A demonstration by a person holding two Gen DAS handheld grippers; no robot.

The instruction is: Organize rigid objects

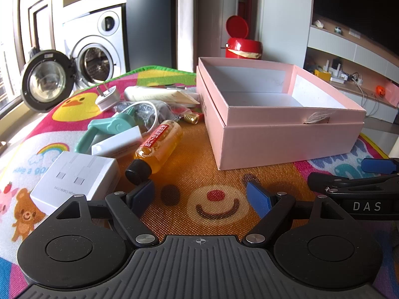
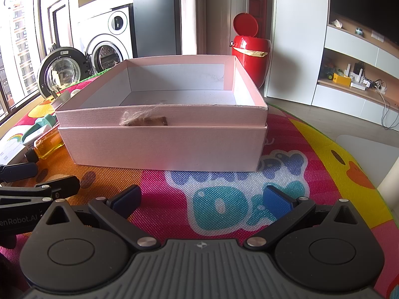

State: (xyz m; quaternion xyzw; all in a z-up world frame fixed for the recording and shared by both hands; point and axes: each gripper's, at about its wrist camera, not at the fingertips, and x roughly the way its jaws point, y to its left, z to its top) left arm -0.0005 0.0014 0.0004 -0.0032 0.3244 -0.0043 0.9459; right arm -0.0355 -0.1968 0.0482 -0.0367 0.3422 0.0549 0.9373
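Cartoon play mat (image 1: 212, 174) carried everything: pink box (image 1: 286, 134) sat open mid-mat, amber bottle (image 1: 159, 144) lay just left of it. I held left gripper (image 1: 199, 195) and right gripper (image 2: 202, 199), fingers spread, empty.

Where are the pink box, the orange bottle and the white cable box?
pink box (image 2: 164, 147), right wrist view, front wall.
orange bottle (image 1: 159, 144), left wrist view, body.
white cable box (image 1: 74, 174), left wrist view, top face.

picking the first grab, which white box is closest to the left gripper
The white cable box, just beyond the left gripper; the smaller white box lies farther back.
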